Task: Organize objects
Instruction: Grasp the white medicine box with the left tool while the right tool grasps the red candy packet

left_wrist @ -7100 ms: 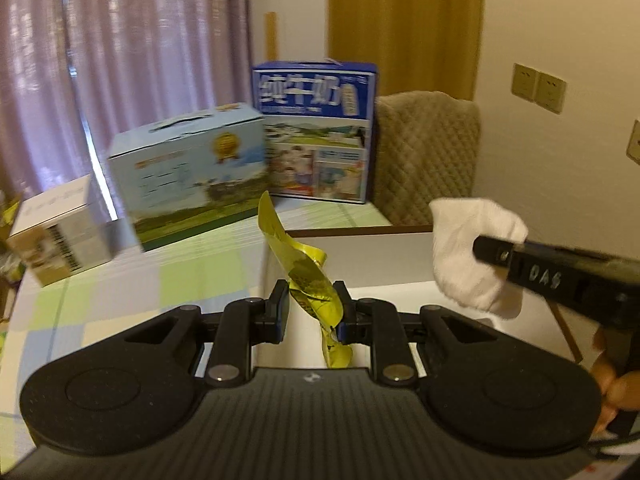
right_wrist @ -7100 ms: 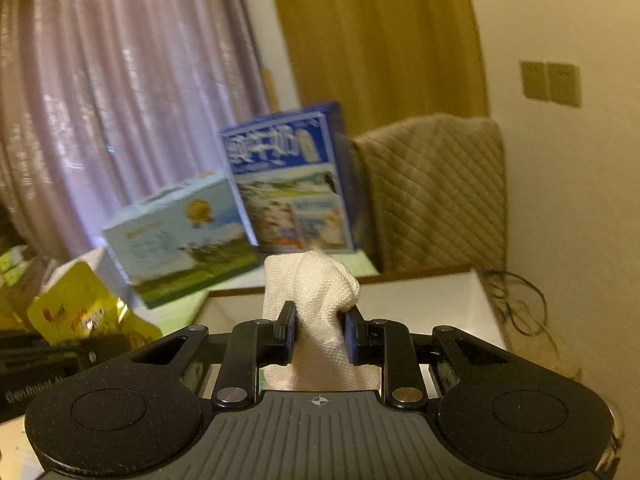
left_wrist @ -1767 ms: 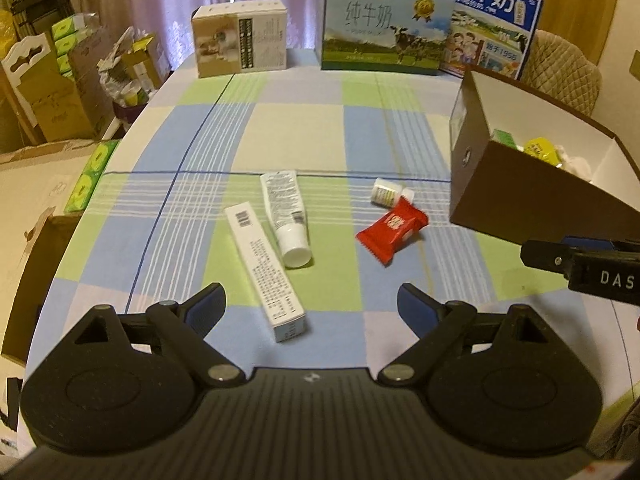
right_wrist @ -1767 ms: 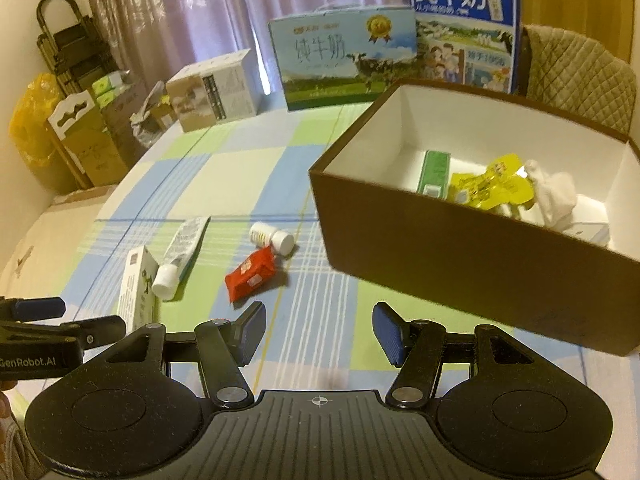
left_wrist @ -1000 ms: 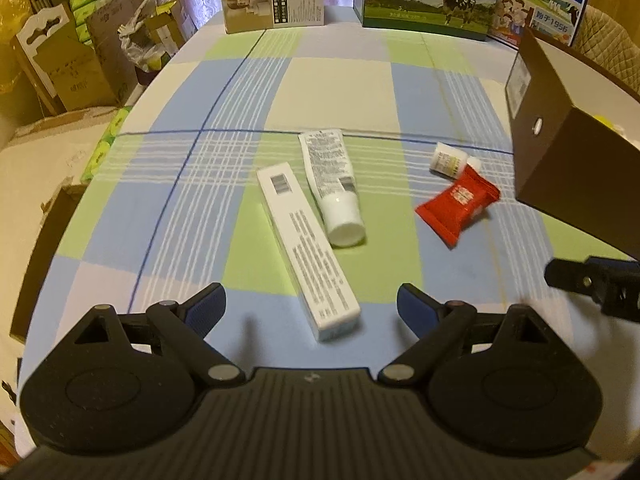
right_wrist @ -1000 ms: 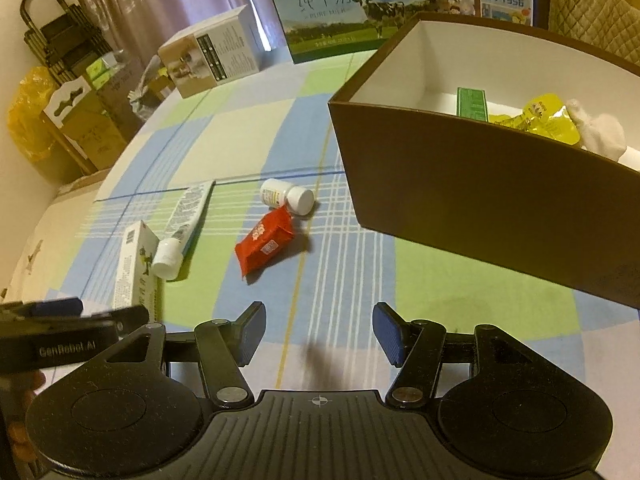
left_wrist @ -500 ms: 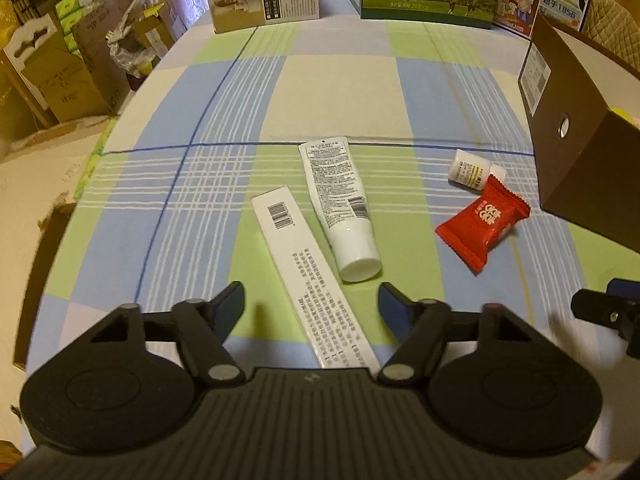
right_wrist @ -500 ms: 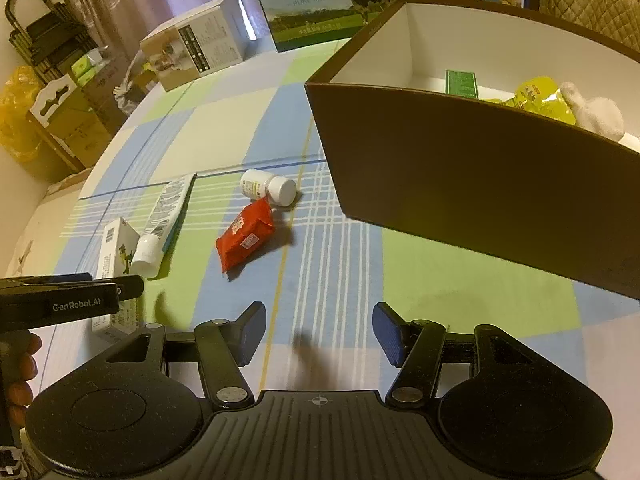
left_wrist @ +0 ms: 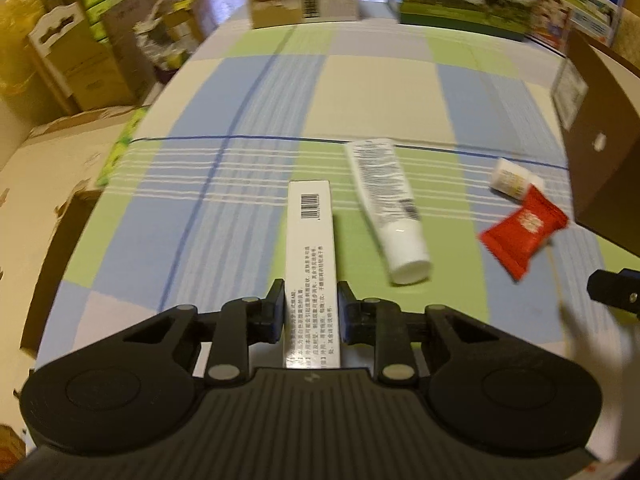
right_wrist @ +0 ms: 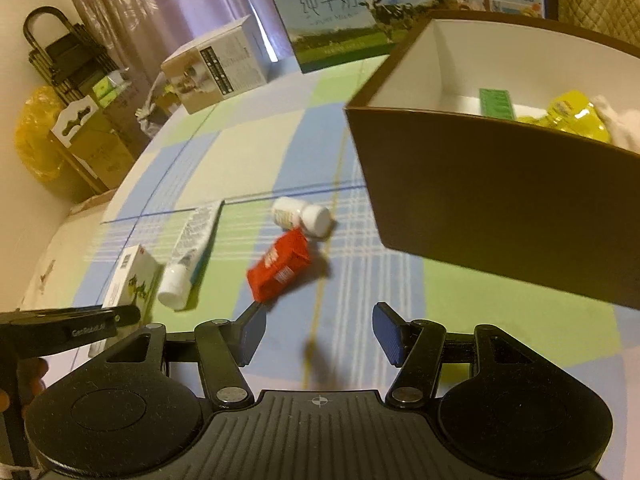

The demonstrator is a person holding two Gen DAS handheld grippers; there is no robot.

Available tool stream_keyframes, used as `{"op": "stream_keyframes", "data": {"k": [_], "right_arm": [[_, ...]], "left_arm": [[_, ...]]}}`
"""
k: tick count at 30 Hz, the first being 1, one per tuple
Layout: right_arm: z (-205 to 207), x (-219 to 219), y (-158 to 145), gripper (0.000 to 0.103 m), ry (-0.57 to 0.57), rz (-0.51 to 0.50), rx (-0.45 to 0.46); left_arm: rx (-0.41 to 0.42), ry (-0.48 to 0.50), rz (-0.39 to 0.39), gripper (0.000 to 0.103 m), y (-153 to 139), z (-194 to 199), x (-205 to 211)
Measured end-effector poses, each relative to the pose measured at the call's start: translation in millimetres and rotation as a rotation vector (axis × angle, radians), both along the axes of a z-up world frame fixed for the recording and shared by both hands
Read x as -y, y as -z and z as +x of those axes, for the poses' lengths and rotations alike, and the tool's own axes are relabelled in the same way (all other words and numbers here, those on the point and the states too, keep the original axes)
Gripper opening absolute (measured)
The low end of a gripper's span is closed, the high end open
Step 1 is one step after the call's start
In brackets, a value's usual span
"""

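White and long, the carton (left_wrist: pixel 311 248) lay flat near the front edge of the checked tablecloth (left_wrist: pixel 372 92), its near end pinched between the closed-in jaws of the left gripper (left_wrist: pixel 311 312), which pressed on both long sides. Just to its right lay the white tube (left_wrist: pixel 390 208), cap towards the front edge, and beyond that the red packet (left_wrist: pixel 522 228) with the small white bottle (left_wrist: pixel 514 180) touching its far end. The brown box (right_wrist: pixel 500 184) stood at the right side of the table, holding a green carton (right_wrist: pixel 496 103), a yellow pouch (right_wrist: pixel 572 116) and something white. The right gripper (right_wrist: pixel 318 336) hovered over the cloth near the front edge with its jaws spread wide and nothing between them, the red packet just ahead of its left finger. Milk cartons (right_wrist: pixel 348 8) stood along the far edge.
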State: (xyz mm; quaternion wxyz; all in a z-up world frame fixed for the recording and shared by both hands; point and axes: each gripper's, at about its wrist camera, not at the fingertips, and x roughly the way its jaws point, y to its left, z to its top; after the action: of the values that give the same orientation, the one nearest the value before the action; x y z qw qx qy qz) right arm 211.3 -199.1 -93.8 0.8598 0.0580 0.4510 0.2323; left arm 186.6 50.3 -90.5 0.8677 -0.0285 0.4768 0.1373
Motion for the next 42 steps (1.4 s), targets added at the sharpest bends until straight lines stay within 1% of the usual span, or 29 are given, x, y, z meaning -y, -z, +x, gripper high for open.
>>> {"op": "stream_keyframes", "data": {"k": [5, 8, 13, 17, 19, 21, 23, 29, 32, 37, 42], "right_arm": [[11.1, -16.6, 10.4, 0.056, -0.017, -0.007, -0.007], [17.6, -23.3, 15.2, 0.056, -0.018, 0.011, -0.006], [28.3, -33.1, 20.9, 0.056, -0.004, 0.018, 0.003], [34.9, -39.4, 26.9, 0.056, -0.002, 0.018, 0.007], [37.2, -42.6, 29.6, 0.053, -0.007, 0.016, 0.022], [39.0, -45.5, 31.0, 0.043, -0.017, 0.007, 0.038], [38.4, -47.7, 31.9, 0.037, -0.034, 0.000, 0.046], [30.5, -54.1, 31.1, 0.027, -0.102, -0.032, 0.068], [29.7, -57.1, 29.7, 0.019, -0.134, -0.032, 0.045], [19.8, -60.9, 25.0, 0.018, -0.183, -0.079, 0.031], [8.2, -53.8, 19.3, 0.018, -0.209, -0.111, -0.011]], "left_arm": [[0.006, -0.056, -0.005, 0.022, -1.1, -0.1, -11.5], [0.006, -0.066, -0.010, 0.022, -0.2, 1.0, -12.7], [-0.008, -0.093, -0.048, 0.022, 5.2, 4.3, -18.2], [-0.014, -0.097, -0.047, 0.022, 7.7, 6.9, -18.3], [-0.012, -0.100, -0.048, 0.022, 7.9, 8.5, -18.5], [-0.008, -0.102, -0.050, 0.022, 8.4, 9.4, -18.6], [-0.004, -0.101, -0.047, 0.023, 8.8, 10.4, -18.2], [-0.001, -0.097, -0.042, 0.023, 9.5, 10.8, -18.0], [-0.005, -0.088, -0.041, 0.022, 9.3, 10.6, -17.2], [-0.015, -0.067, -0.040, 0.022, 8.9, 5.9, -11.8], [-0.025, -0.046, -0.057, 0.022, 8.0, -4.9, -5.3]]}}
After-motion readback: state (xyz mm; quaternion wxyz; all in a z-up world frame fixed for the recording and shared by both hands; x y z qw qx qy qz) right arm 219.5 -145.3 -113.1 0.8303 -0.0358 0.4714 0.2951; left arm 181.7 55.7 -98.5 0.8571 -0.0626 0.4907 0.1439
